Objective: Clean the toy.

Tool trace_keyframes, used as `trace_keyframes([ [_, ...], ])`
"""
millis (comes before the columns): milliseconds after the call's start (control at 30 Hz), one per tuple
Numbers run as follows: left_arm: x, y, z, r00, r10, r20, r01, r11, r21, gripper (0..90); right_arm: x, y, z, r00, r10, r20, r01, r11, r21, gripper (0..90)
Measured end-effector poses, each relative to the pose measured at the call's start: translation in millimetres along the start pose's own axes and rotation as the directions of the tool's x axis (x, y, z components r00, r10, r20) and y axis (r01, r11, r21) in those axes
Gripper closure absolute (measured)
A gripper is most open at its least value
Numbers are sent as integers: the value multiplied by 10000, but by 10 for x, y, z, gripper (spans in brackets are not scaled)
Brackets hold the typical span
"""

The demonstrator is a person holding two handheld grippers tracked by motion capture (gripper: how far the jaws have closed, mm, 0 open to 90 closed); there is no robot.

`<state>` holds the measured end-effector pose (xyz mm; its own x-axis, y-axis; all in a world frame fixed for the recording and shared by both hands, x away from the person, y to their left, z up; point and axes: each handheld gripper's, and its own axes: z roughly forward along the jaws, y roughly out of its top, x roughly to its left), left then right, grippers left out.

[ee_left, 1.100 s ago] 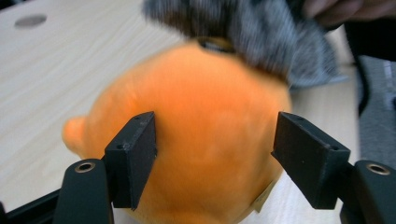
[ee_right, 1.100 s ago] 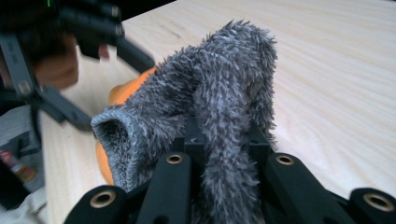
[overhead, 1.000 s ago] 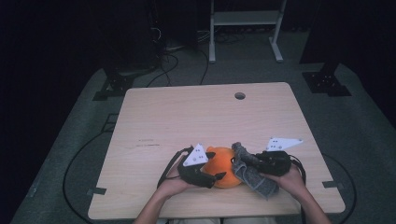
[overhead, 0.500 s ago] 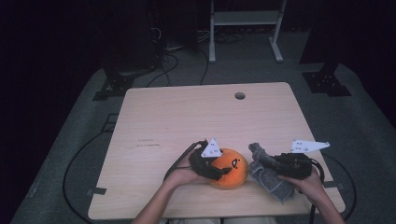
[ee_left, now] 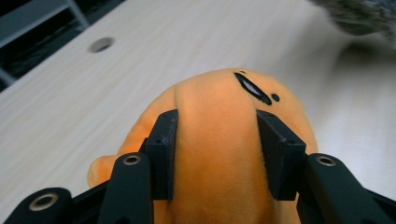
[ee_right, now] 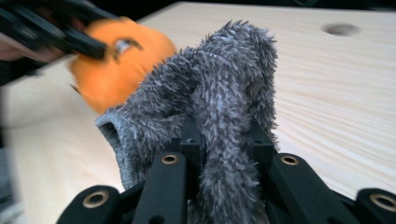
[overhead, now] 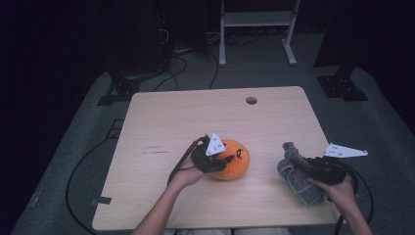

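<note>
Since the earlier frame my right gripper (overhead: 296, 159) has carried the grey sock (overhead: 299, 182) well away from the orange plush (overhead: 234, 159), toward the table (overhead: 161, 117) edge on its right. Its jaws pinch the sock, perhaps loosening. My left gripper (overhead: 226, 159) has just closed, clamped on the plush, which rests on the table.

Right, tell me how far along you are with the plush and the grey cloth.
Done: the plush and the cloth lie apart on the table, a strip of bare wood between them. In hand: the left gripper has just closed its jaws on the plush, and the right gripper pinches a fold of the cloth. Left: where each should end up I cannot tell; neither is set down and released.
</note>
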<state>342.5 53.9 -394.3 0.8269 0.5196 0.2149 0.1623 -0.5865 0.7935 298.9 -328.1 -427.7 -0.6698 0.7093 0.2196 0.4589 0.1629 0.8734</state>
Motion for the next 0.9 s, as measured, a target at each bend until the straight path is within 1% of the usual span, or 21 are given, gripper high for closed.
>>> trace_keyframes([
  [33,43,-3,8,9999,-68,-129,69,10000,48,520,-30,-14,5,9996,-52,261,47,9998,177,728],
  [67,77,-9,24,9996,-205,-178,205,9998,-18,516,-56,-32,16,9991,-77,411,65,9995,293,716],
  [133,126,-21,58,9991,-274,-334,278,9995,123,509,-96,-70,56,9979,-57,643,24,9987,512,695],
  [167,147,-34,78,9986,-371,-376,376,9992,138,506,-101,-83,86,9969,-155,771,100,9973,721,673],
  [200,168,-46,94,9984,-390,-418,398,9990,184,505,-103,-97,115,9958,-326,855,248,9955,911,644],
  [233,185,-60,106,9977,-488,-469,495,9987,150,502,-104,-108,141,9950,-399,915,304,9942,1029,615],
  [267,185,-60,106,9977,-488,-469,495,9987,150,500,-104,-108,141,9950,-399,915,304,9942,1029,615],
  [300,215,-83,105,9966,-704,-429,707,9975,51,499,-111,-110,176,9943,-415,978,306,9934,1101,552],
  [333,227,-93,105,9965,-717,-433,719,9974,19,497,-115,-110,181,9945,-401,971,299,9941,1038,535],
  [400,243,-105,101,9948,-844,-569,844,9964,-30,489,-135,-110,189,9954,-229,930,152,9964,833,492],
  [467,263,-112,104,9942,-865,-636,863,9963,-55,485,-162,-105,198,9958,-15,913,-49,9975,704,459],
  [533,269,-117,105,9939,-939,-574,937,9956,-55,468,-174,-104,204,9955,-23,949,-33,9983,582,448],
  [600,266,-114,103,9934,-990,-578,984,9951,-127,432,-171,-100,199,9963,89,857,-130,9988,470,444],
  [633,266,-114,103,9934,-990,-578,984,9951,-127,405,-171,-100,199,9963,89,857,-130,9988,470,444],
  [667,266,-111,94,9940,-983,-486,977,9951,-147,365,-166,-99,197,9967,33,806,-65,9992,394,430],
  [700,262,-99,66,9922,-1166,-431,1145,9923,-474,353,-164,-99,198,9968,29,797,-61,9992,401,429],
  [733,267,-90,41,9914,-1278,-284,1253,9891,-774,347,-158,-101,199,9966,8,823,-44,9990,445,429],
  [767,267,-90,41,9914,-1278,-284,1253,9891,-774,327,-158,-101,199,9966,8,823,-44,9990,445,429],
  [800,274,-70,11,9915,-1281,-226,1258,9883,-860,327,-153,-102,201,9966,-5,818,-32,9990,451,426],
  [833,277,-49,-5,9912,-1280,-324,1250,9887,-825,256,-136,-98,198,9973,10,732,-35,9994,342,422],
  [900,291,-21,-34,9908,-1299,-369,1266,9888,-793,235,-128,-95,200,9972,-40,746,18,9995,302,419],
])
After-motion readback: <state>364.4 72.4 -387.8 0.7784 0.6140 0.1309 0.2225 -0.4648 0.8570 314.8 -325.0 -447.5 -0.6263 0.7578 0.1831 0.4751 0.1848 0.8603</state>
